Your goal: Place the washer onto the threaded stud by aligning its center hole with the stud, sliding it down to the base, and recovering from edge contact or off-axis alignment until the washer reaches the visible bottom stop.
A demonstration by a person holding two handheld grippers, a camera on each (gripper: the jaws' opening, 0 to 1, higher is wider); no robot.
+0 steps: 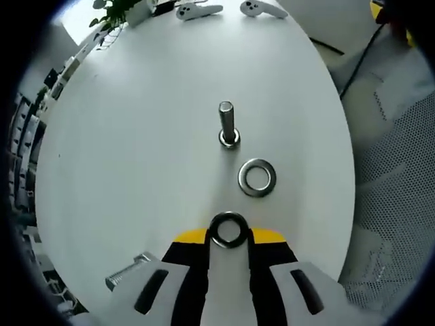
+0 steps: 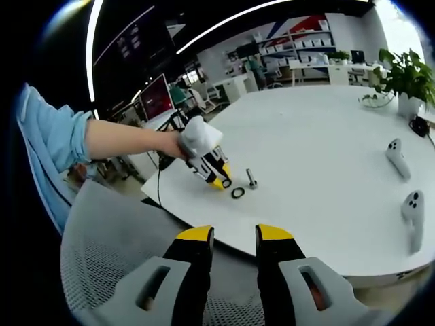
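- In the left gripper view, a loose bolt (image 1: 129, 272) is seen lying on the white table (image 1: 136, 149), just beside the left gripper's left jaw.
- The left gripper (image 1: 229, 234) is closed on a dark washer (image 1: 228, 229), which is held at the yellow jaw tips, short of the stud.
- A second washer (image 1: 257, 177) lies flat on the table between the held washer and the threaded stud (image 1: 227, 122); it is apart from both.
- The stud stands upright on its base, beyond both washers.
- In the right gripper view, the same scene is seen from afar: a sleeved arm (image 2: 102, 139) reaches in from the left, with the left gripper (image 2: 224, 183) at the table's near edge, the flat washer (image 2: 238, 193) and the stud (image 2: 251, 179) just beside it.
- The right gripper (image 2: 234, 238) is held over a grey mesh chair (image 2: 109, 238), its jaws slightly parted with nothing between them.
- Two white controllers (image 2: 404, 190) and a potted plant (image 2: 408, 78) are seen at the right.
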